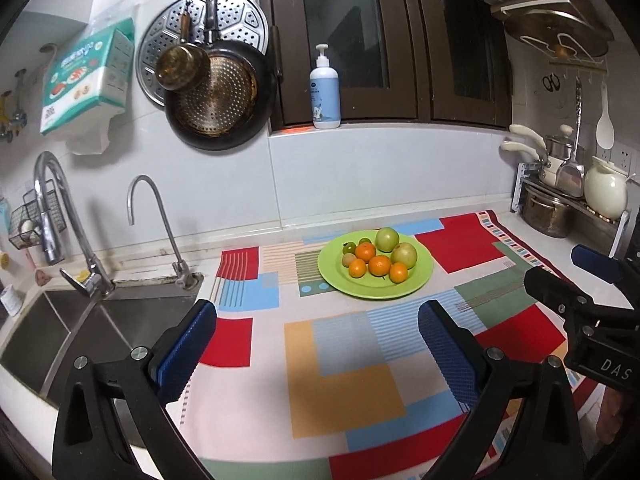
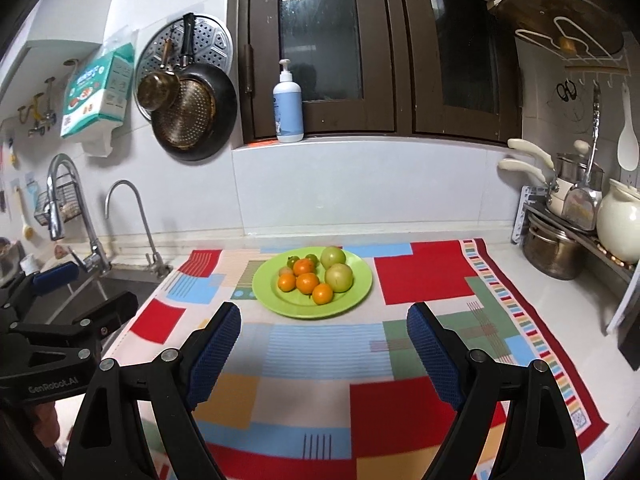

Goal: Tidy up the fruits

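A green plate [image 1: 420, 276] [image 2: 360, 288] sits on the patterned mat, at its far middle. It holds several small oranges [image 1: 379, 265] [image 2: 307, 282], two large green fruits [image 1: 404, 255] [image 2: 339, 277] and a few small green ones [image 1: 349, 247] [image 2: 294, 259]. My left gripper [image 1: 318, 344] is open and empty, hovering above the mat short of the plate. My right gripper [image 2: 324, 344] is open and empty too, likewise short of the plate. Each gripper shows at the edge of the other's view: the right one [image 1: 568, 276], the left one [image 2: 92, 292].
A colourful patchwork mat [image 1: 344, 380] [image 2: 320, 360] covers the counter. A steel sink [image 1: 80, 332] with two taps [image 1: 148, 208] lies to the left. Pots and a white jar [image 2: 620, 224] stand on a rack at the right. A soap bottle [image 2: 287, 108] stands on the window ledge.
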`<state>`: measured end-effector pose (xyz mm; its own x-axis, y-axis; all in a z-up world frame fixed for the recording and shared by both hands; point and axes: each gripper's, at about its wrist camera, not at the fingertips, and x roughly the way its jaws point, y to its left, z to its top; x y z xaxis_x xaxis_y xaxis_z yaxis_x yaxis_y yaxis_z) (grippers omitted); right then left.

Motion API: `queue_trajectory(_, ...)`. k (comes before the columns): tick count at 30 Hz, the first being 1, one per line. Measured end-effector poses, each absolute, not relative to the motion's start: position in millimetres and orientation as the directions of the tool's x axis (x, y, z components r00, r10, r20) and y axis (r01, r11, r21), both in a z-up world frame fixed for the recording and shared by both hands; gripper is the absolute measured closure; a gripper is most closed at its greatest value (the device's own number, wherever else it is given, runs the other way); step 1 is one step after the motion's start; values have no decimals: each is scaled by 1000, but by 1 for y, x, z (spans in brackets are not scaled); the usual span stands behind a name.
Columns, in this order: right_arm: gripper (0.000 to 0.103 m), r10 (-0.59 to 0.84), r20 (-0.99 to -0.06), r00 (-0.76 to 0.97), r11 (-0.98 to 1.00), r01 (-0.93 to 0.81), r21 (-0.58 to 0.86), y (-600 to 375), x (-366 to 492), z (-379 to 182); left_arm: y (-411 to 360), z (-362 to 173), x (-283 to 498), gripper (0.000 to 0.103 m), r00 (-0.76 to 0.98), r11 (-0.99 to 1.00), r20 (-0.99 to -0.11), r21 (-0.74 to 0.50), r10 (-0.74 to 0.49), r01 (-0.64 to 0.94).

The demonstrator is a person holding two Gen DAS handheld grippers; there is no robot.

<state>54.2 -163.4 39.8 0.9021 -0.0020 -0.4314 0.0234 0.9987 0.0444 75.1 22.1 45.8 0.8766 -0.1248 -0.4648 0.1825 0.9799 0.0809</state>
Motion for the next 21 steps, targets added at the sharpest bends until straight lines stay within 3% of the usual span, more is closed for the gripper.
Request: queue_trajectory(21,17,26,-427,904,999,-9,43,-167,-18,42,21,49,-3,0,890,984,-447,102,-88,149)
